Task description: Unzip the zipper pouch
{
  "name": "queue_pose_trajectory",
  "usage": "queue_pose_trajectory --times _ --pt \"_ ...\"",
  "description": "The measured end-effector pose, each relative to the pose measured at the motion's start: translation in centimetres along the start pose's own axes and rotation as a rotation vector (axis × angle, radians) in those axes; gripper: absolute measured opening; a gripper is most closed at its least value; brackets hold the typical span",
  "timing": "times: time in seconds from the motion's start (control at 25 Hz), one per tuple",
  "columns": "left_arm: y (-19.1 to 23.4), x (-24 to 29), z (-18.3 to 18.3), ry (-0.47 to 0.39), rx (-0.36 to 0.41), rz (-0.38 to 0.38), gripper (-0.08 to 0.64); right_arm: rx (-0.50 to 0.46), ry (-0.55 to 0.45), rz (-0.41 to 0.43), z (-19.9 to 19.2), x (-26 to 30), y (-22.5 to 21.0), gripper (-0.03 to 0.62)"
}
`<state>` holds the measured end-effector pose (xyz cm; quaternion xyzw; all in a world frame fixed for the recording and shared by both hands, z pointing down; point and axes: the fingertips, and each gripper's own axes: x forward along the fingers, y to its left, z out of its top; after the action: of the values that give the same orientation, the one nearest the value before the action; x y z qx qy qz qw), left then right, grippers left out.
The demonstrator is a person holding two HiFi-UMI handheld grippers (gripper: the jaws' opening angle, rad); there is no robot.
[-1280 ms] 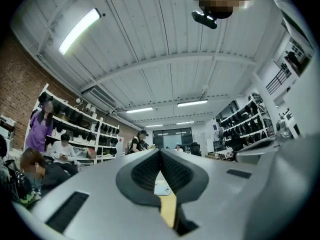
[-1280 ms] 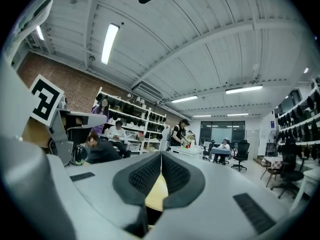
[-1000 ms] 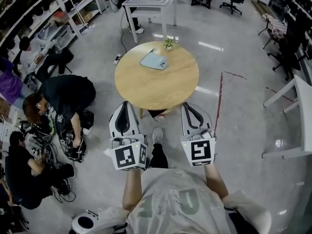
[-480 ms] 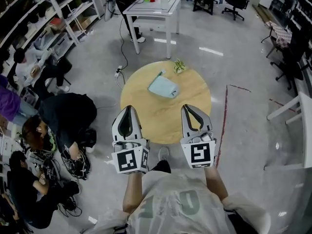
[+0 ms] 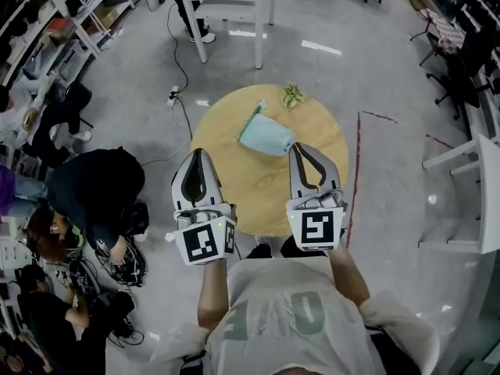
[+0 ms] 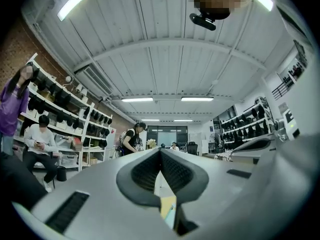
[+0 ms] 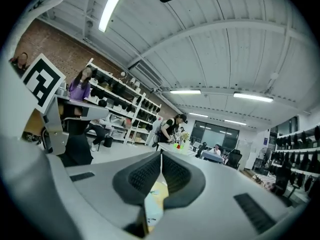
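Plainly the unzipping has not begun: the pale blue zipper pouch [image 5: 266,135] lies untouched on the far half of the round wooden bench [image 5: 258,190], and whether its zipper is fully closed is too small to tell. The left claw [image 5: 197,155] and the right claw [image 5: 299,148] are both closed with nothing between the jaws, held side by side over the near part of the bench, short of the pouch. Everything is left: reaching it, pinning the body, catching the pull and drawing it along. The pouch sits clear of the rim, near a small plant [image 5: 293,94] at the far edge. Bare wood surrounds it; a crouching person [image 5: 101,190] is well to the left.
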<state>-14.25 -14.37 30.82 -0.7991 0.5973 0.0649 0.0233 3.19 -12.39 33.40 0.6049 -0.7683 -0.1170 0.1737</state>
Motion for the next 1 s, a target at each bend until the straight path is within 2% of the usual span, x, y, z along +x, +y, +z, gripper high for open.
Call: queue_pose_trajectory --times 0.16,0.28,0.84,1.0 --pt "1.4 1.2 -1.7 0.019 -0.012 0.011 0.026 0.023 0.011 -0.016 -0.6 2.4 0.9 0.030" --pt "2.1 1.0 -2.5 0.042 0.001 0.031 0.026 0.013 0.039 0.009 -1.3 2.9 1.9 0.031" --pt "3.3 1.2 -2.8 0.049 0.045 0.092 0.026 0.034 0.038 0.073 -2.9 5.0 4.0 0.031" --pt "3.6 1.6 -2.7 0.046 0.048 0.105 0.026 0.035 0.043 0.142 -3.0 6.3 4.8 0.031"
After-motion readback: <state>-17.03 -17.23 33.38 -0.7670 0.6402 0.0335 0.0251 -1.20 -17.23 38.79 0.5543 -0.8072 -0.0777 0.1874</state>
